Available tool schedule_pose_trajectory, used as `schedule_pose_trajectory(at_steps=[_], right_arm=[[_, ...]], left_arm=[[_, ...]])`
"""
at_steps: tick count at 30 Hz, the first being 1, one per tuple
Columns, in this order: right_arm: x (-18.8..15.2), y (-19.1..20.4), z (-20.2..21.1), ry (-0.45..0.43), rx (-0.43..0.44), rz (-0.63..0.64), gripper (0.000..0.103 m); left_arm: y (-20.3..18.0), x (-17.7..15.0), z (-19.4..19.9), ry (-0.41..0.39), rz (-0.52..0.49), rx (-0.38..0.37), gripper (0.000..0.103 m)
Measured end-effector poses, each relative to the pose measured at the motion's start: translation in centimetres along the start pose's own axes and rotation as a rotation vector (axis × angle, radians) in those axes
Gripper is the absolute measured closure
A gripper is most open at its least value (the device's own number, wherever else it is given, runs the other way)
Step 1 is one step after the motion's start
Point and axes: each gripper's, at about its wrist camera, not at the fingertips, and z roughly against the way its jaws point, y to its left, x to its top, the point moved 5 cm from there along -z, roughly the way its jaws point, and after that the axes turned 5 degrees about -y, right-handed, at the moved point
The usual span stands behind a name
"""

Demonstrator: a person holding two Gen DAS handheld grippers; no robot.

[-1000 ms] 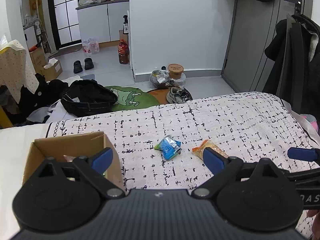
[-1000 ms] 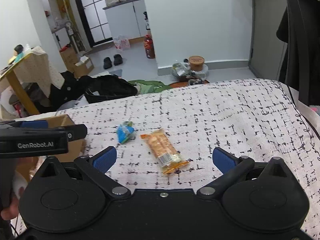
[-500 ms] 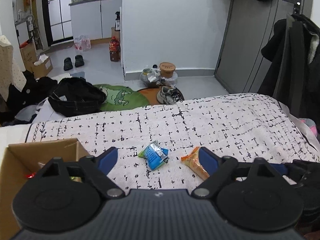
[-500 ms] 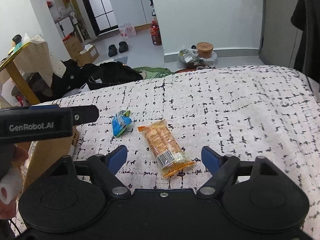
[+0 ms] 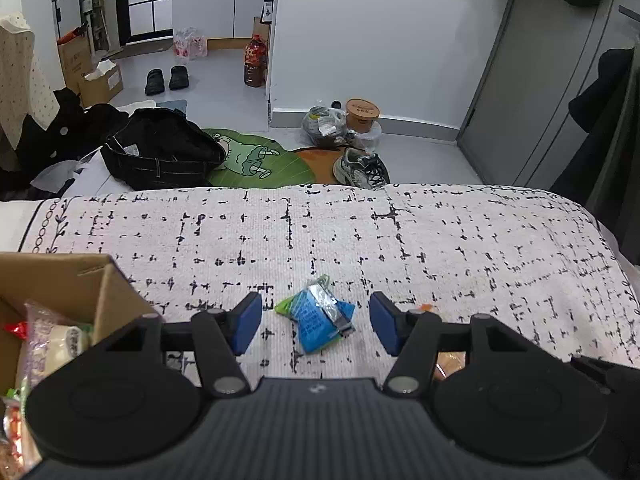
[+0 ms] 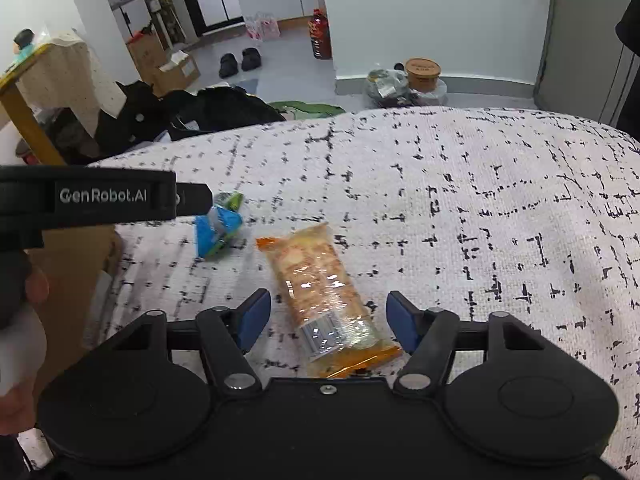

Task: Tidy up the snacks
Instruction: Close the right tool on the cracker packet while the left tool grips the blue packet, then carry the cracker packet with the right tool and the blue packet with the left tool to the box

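A small blue and green snack packet (image 5: 320, 320) lies on the white patterned cloth (image 5: 440, 248). My left gripper (image 5: 316, 326) is open, and the packet lies between its blue fingertips without touching them. An orange cracker packet (image 6: 324, 296) lies on the cloth to the right. My right gripper (image 6: 328, 320) is open with the cracker packet between its fingers. The blue packet also shows in the right wrist view (image 6: 218, 228), partly behind the left gripper. A cardboard box (image 5: 80, 280) with several snacks inside stands at the left.
The cloth-covered surface ends at a far edge (image 5: 320, 188). Beyond it on the floor lie a black bag (image 5: 160, 148), a green mat (image 5: 256, 160), shoes (image 5: 360, 168) and a bottle (image 5: 256, 60). Dark coats (image 5: 600, 120) hang at the right.
Both grippers have moved forward and down toward the cloth. The blue packet now sits between my left fingers and the cracker packet between my right fingers. Both jaws have narrowed slightly.
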Motion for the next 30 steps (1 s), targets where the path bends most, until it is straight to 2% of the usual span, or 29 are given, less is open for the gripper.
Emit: schedule_pose_trajectory(at_steps=[1,3,8,11,13,14,19,30], right_arm=[[-0.1,-0.3,-0.2,0.007,-0.012,-0.007,0.049],[-0.1,-0.9,-0.4,0.013,-0.037,-0.038,0.061],[0.0,-2.1,-0.3,0.005,-0.098,-0.066,0.067],[0.0,-2.5,-0.4,0.002,-0.103,-0.078,0.067],[-0.1,-2.7,-0.3,-0.003,-0.107,-0.088,0.068],[0.0,-2.7,-0.3,-0.004,-0.114,-0.092,0.068],[-0.4,-3.6,0.5,-0.013,-0.14,-0.138,0.068],[-0.3,-4.0,3.6,-0.066,-0.135,-0.208,0.068]], left_arm=[[0.0,0.0,-0.4,0.004,0.0,0.006,0.045],[0.0,-0.1,-1.1,0.016,0.0,0.018,0.046],[-0.2,-0.2,-2.8,0.048,-0.004,0.038,0.05],[-0.5,-0.6,-3.9,0.072,-0.009,0.05,0.054],[-0.5,-1.0,-4.6,0.103,0.002,0.055,0.063],[-0.5,-1.3,-5.0,0.12,0.007,0.056,0.064],[-0.5,-1.7,-4.8,0.114,-0.002,0.061,0.07],[-1.1,-1.8,-0.9,0.078,-0.03,0.006,0.07]])
